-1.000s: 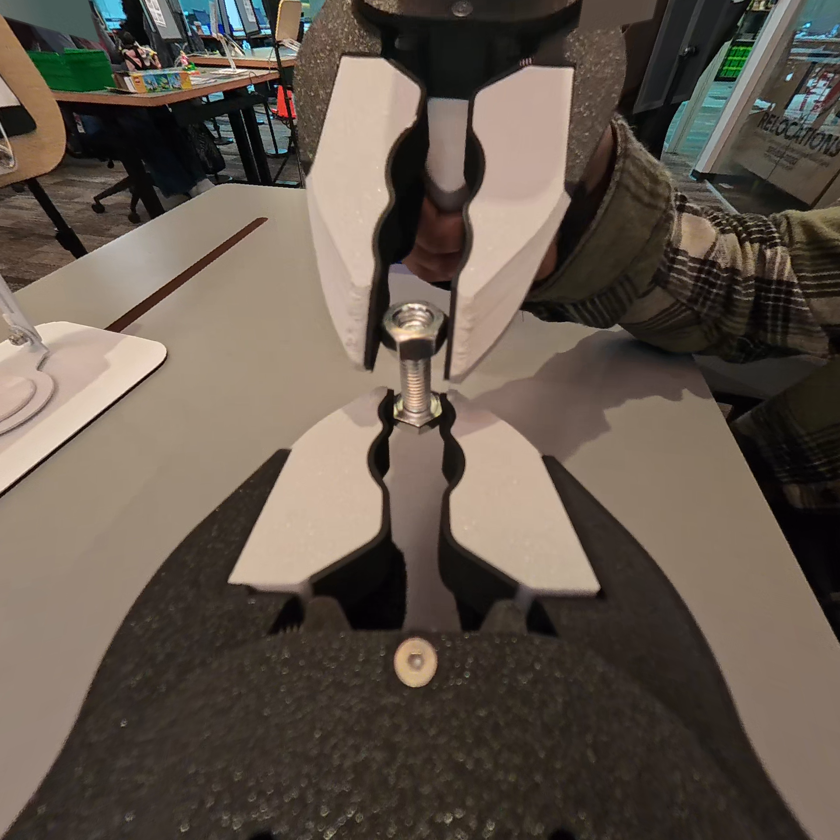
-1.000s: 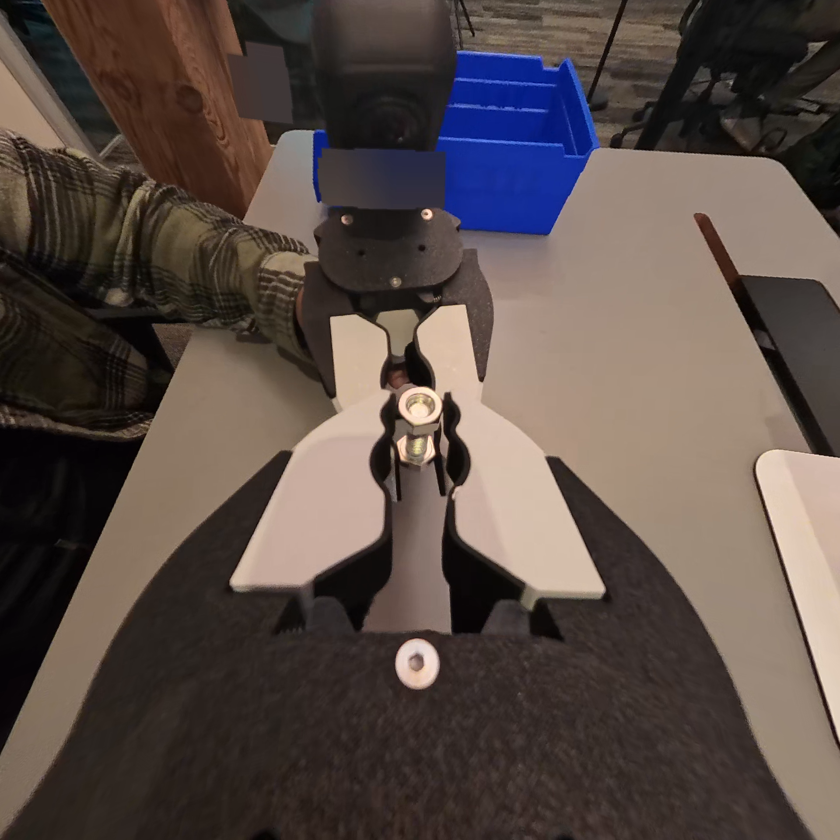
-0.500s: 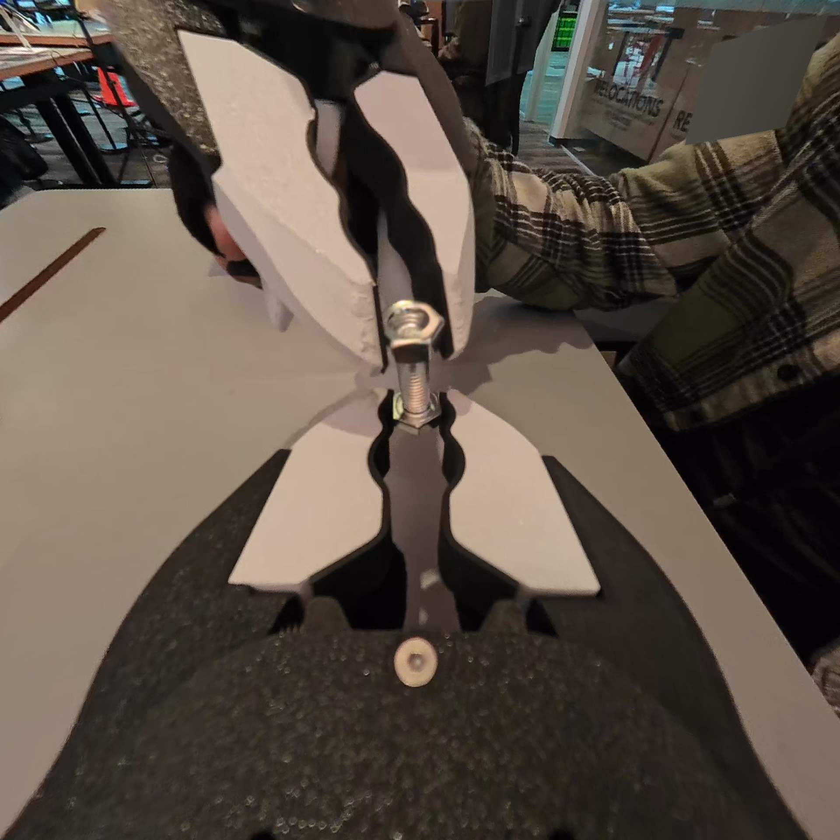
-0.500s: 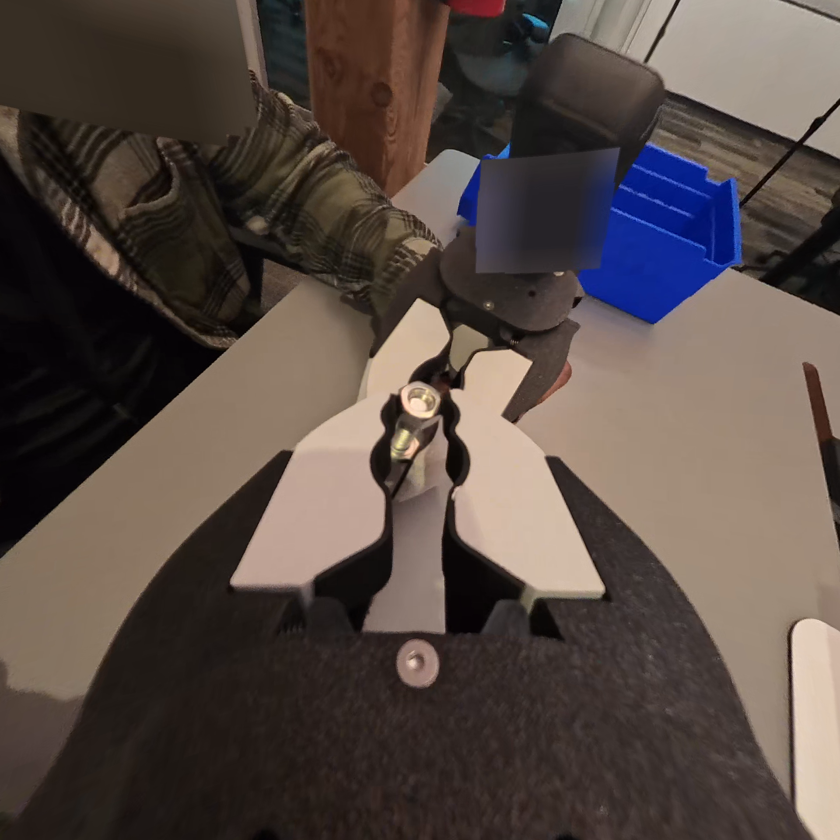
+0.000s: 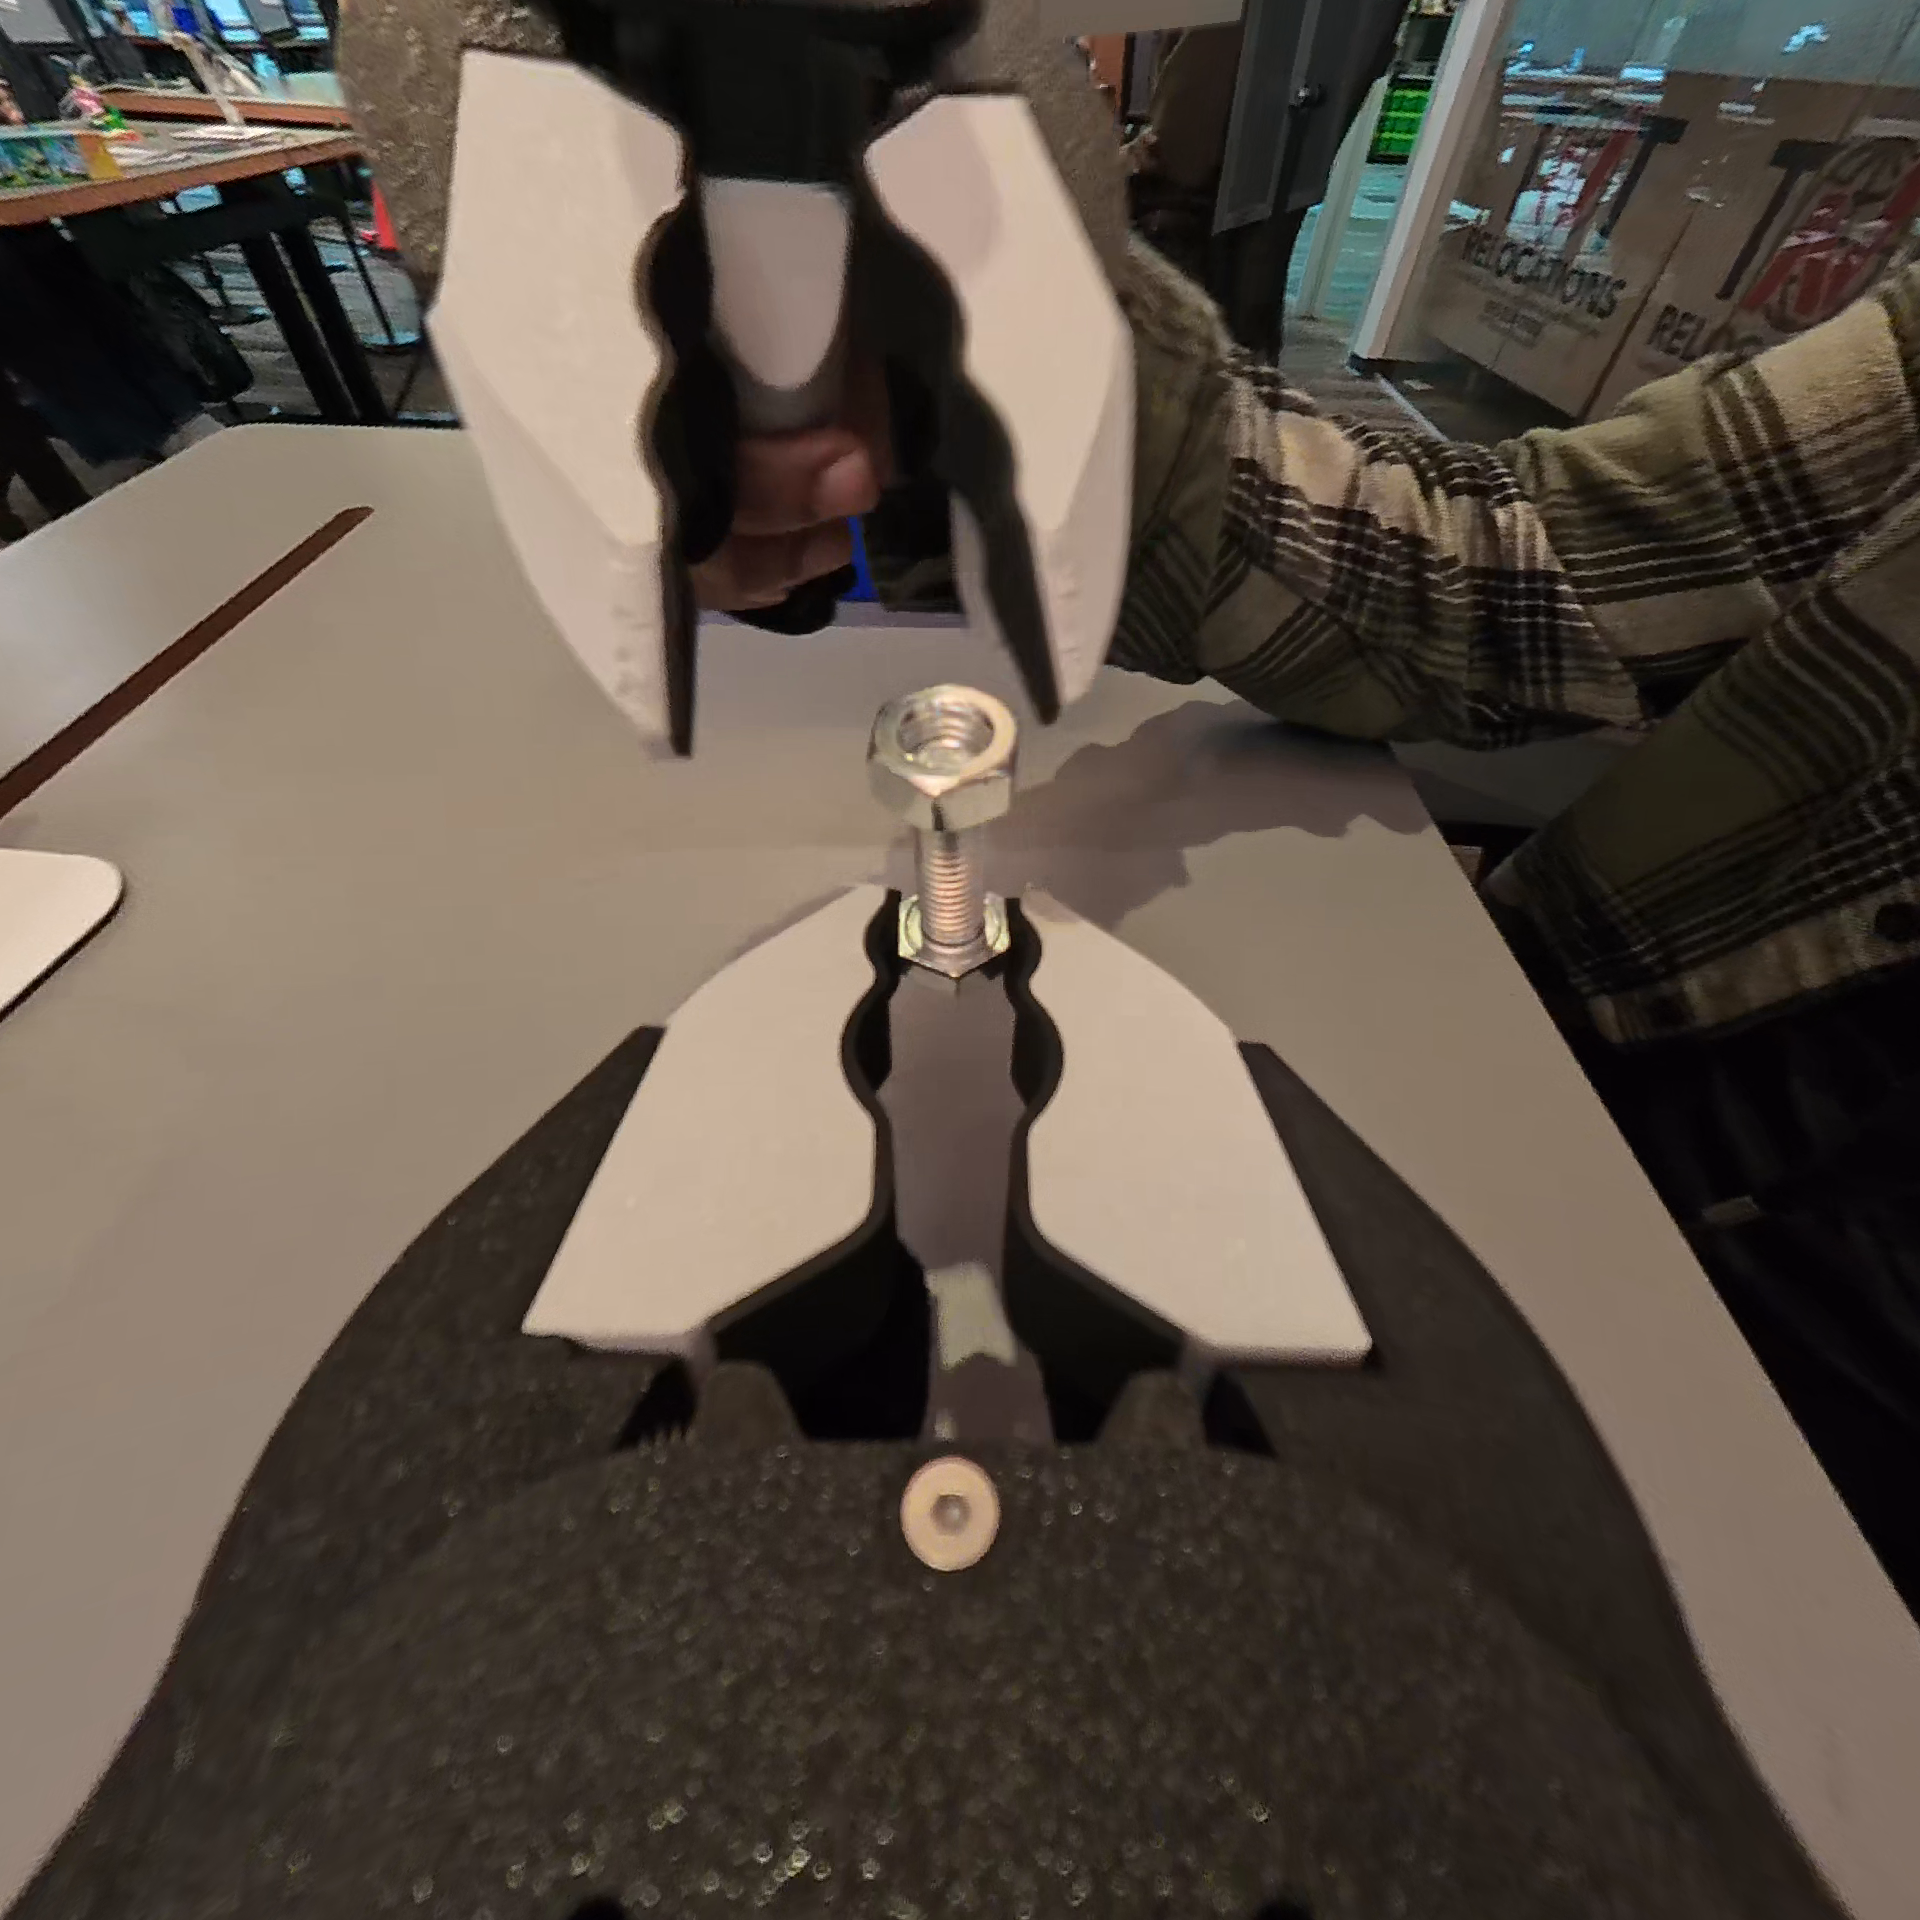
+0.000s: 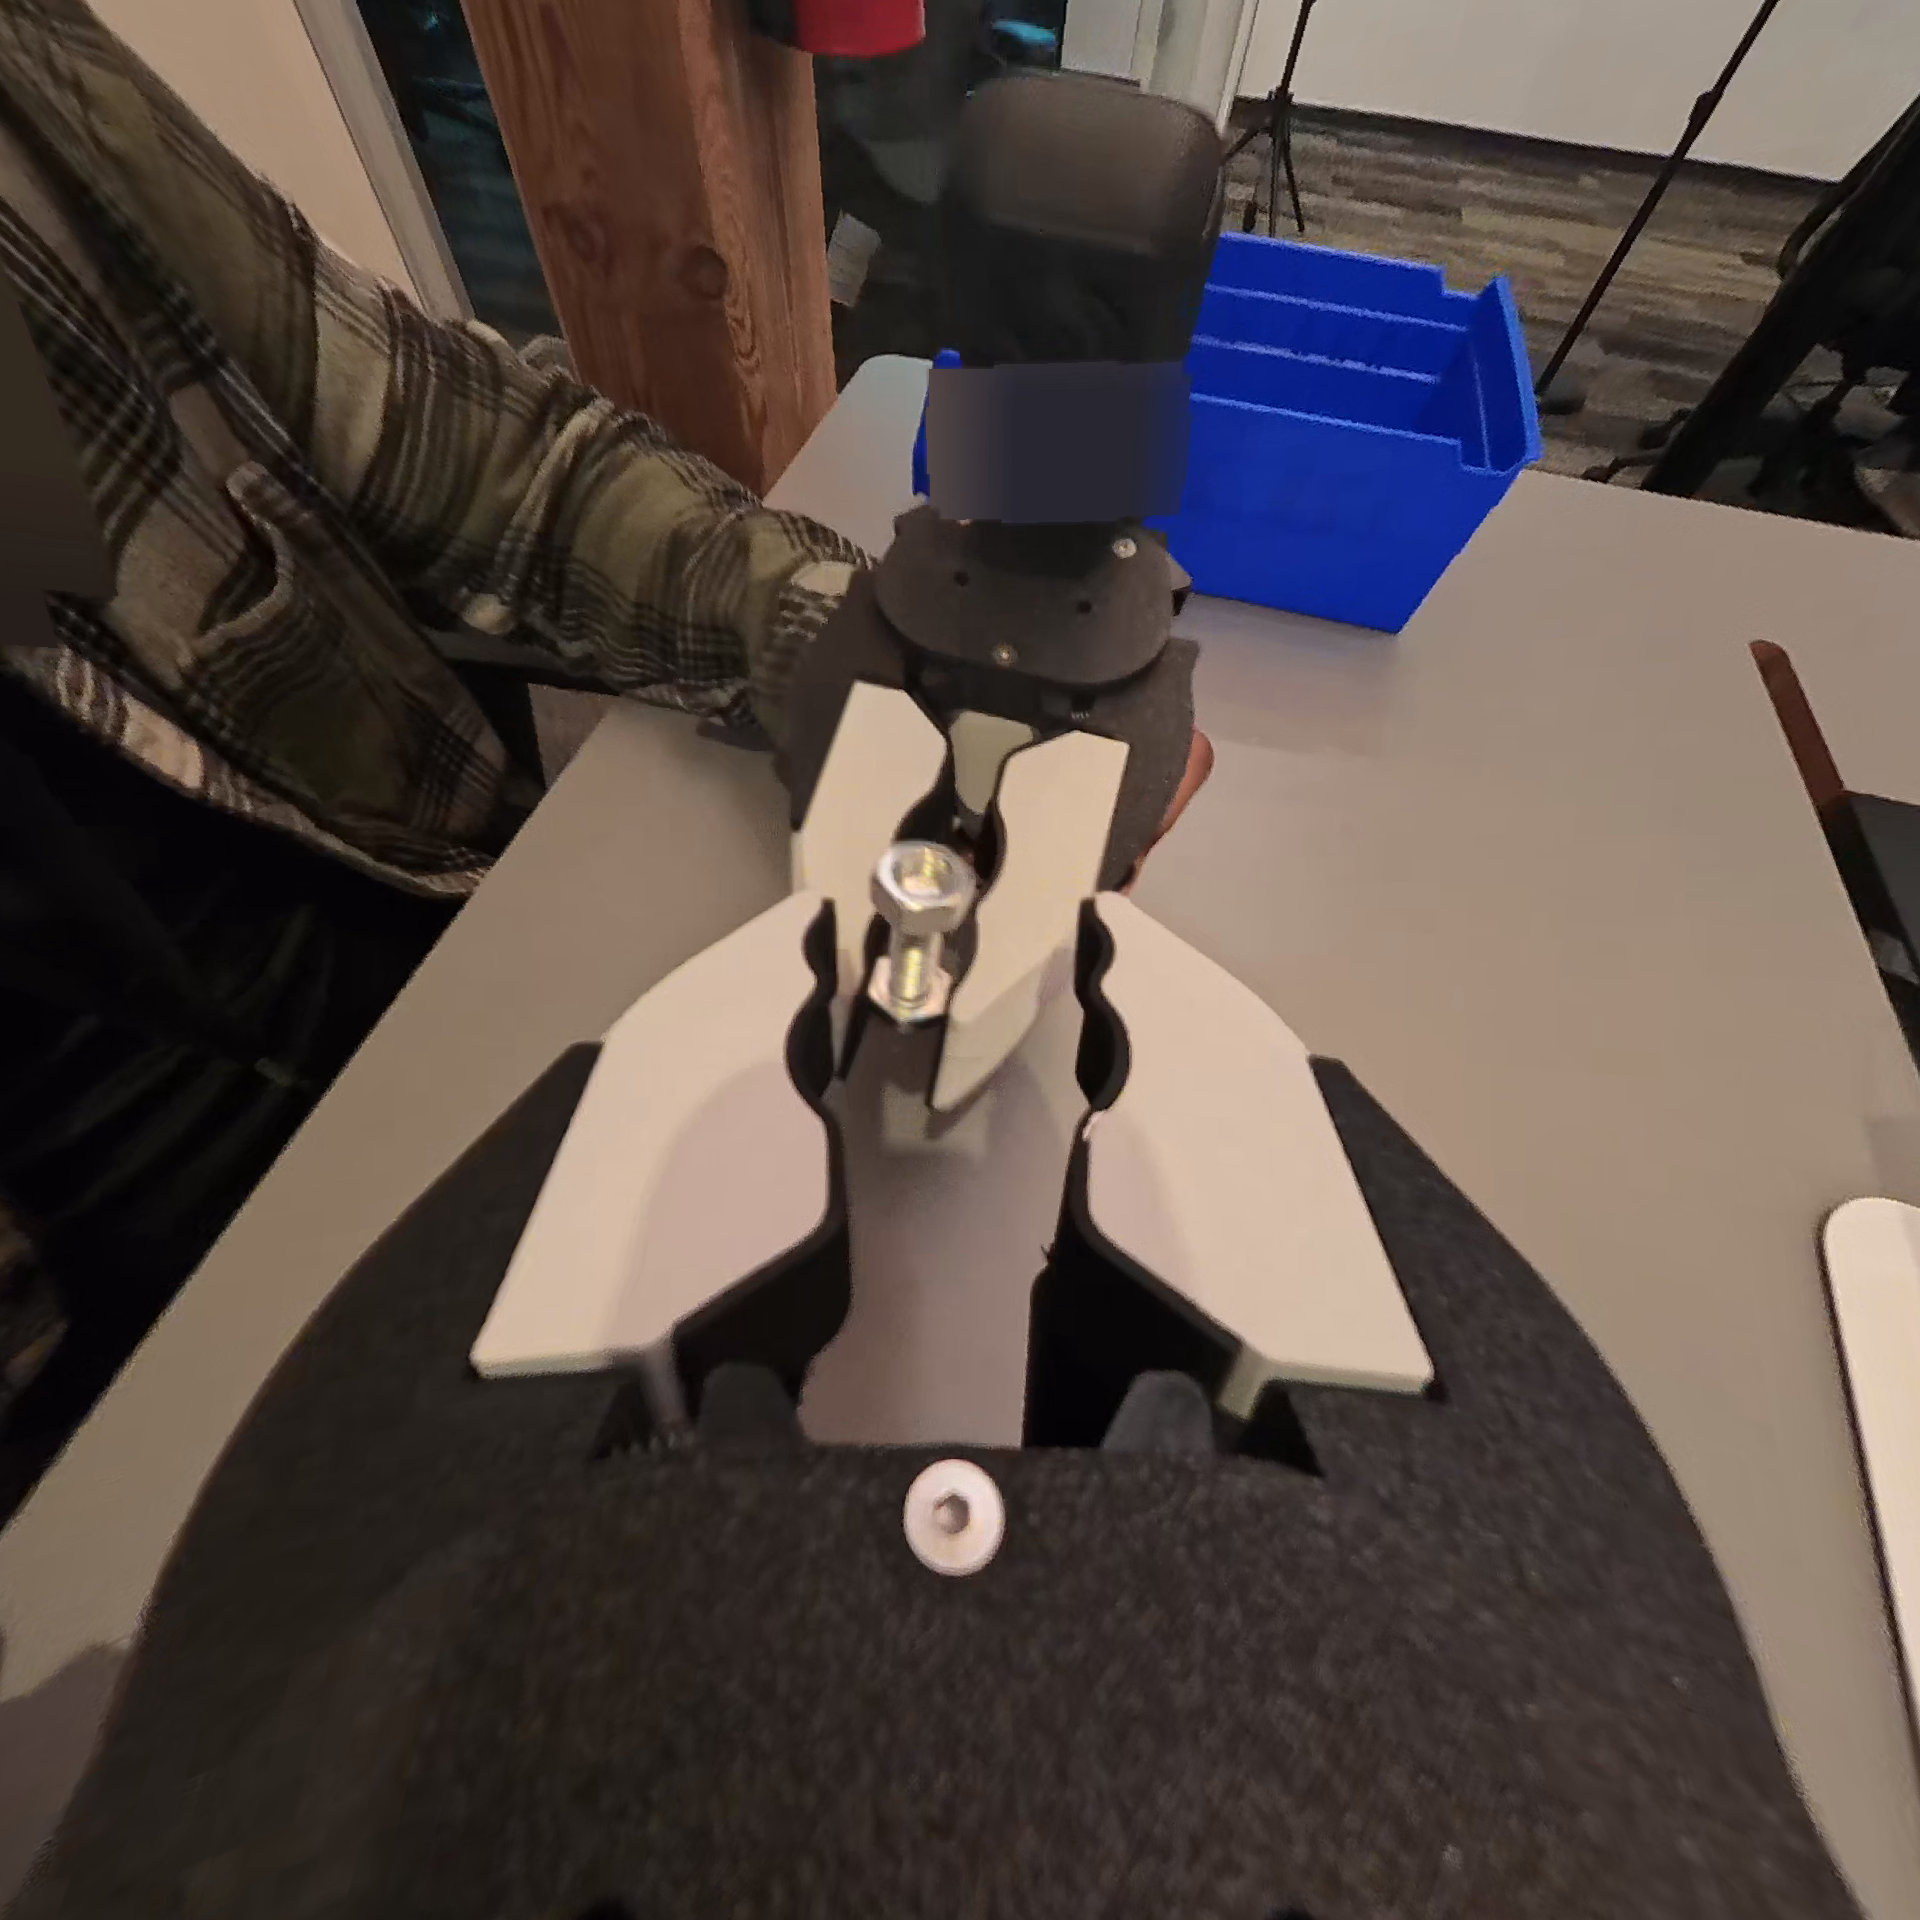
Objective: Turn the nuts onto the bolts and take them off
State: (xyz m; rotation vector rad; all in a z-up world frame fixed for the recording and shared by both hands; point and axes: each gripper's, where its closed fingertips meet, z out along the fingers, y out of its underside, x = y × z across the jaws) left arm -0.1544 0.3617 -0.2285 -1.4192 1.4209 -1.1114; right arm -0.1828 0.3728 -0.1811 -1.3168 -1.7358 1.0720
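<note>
A silver bolt [image 5: 943,883] stands upright over the grey table [image 5: 364,935], with a hex nut [image 5: 943,756] threaded on its top end. My left gripper [image 5: 951,920] is shut on the bolt's hex head at the fingertips. My right gripper [image 5: 857,727] reaches in from the far side, open, its white fingers [image 5: 582,416] spread on either side of the nut and just above it, not touching. In the right wrist view the nut [image 6: 923,896] sits between the open right gripper [image 6: 956,920] tips, nearer the left one. The left gripper [image 6: 904,1039] faces it.
A blue bin [image 6: 1351,468] stands at the table's far edge beyond the left gripper. A white board [image 5: 42,925] lies on the table to one side, also in the right wrist view [image 6: 1870,1403]. A person's plaid sleeves [image 5: 1455,582] flank the near table edge. A wooden post [image 6: 665,208] stands off the table. The left gripper's tips are roughly 5 centimeters from the right gripper's.
My right gripper was shut on the nut and twisted with it. It has now opened, let go of the nut and swung back upright. The left gripper still holds the bolt.
</note>
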